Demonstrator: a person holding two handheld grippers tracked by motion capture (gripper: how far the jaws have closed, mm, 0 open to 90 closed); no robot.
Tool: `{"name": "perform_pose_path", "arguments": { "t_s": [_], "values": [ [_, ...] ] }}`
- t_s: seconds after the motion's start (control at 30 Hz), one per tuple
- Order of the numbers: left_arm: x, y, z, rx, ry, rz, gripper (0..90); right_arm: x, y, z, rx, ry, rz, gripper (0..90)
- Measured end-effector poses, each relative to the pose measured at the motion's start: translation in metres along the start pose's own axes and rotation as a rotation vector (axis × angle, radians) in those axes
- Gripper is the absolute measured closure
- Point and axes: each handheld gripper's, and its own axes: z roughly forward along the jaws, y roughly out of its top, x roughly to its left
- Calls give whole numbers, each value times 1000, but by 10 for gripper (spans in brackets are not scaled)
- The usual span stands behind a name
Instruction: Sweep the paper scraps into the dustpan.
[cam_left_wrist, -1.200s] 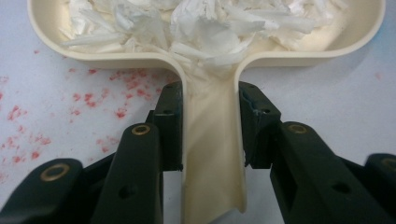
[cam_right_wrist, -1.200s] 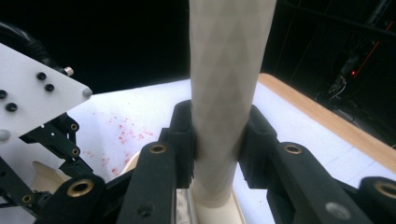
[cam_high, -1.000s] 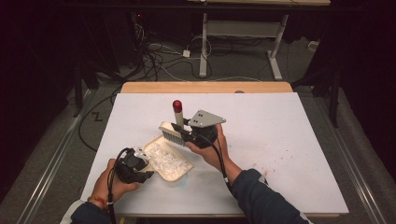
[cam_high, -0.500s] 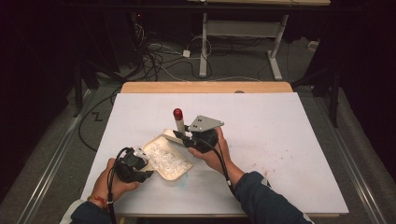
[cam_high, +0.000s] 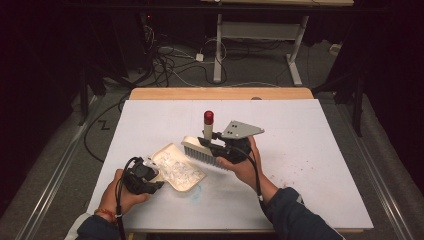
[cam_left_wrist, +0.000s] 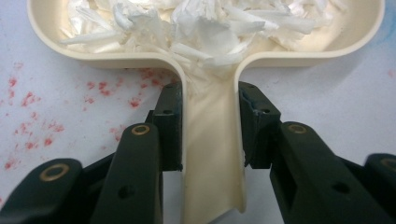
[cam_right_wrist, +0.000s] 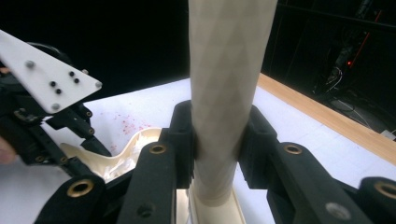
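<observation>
Cream plastic forms the shallow dustpan (cam_high: 179, 169) lying at the left of the white surface (cam_high: 310, 150), its pan heaped with white shredded paper scraps (cam_left_wrist: 205, 28). Its narrow handle (cam_left_wrist: 212, 154) points back toward the person and is clamped between the jaws of the left hand-held gripper (cam_high: 142, 176), as is seen plainly in the left gripper view. Faint red speckles (cam_left_wrist: 28, 126) are scattered on the surface beside the pan. Just to the right, a cream hand brush with pale bristles (cam_high: 200, 151) is held above the surface, its bristle head running along the dustpan's far-right edge. Its handle, tipped with a red cap (cam_high: 208, 117), stands nearly upright and is gripped firmly by the right hand-held gripper (cam_high: 227, 147). The open mouth of the pan lies toward the brush, so any further sweeping would be judged to run leftward, into the pan.
</observation>
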Motion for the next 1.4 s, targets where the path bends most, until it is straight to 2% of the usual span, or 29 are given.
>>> {"name": "perform_pose_path", "arguments": {
  "t_s": [0.43,0.73,0.93,1.17,1.4],
  "values": [
    [0,1,2,0,8,-14,634,-4,-6,-57,10,-24,0,709],
    [0,1,1,-4,18,-18,634,-17,-12,-106,22,-65,-9,709],
    [1,2,-1,-12,21,-21,634,-26,-21,-136,34,-95,7,709],
    [2,2,0,-17,21,-32,634,-34,-34,-172,65,-120,29,709],
    [6,4,1,-30,32,-61,634,-45,-48,-202,118,-104,56,708]
  ]
}}
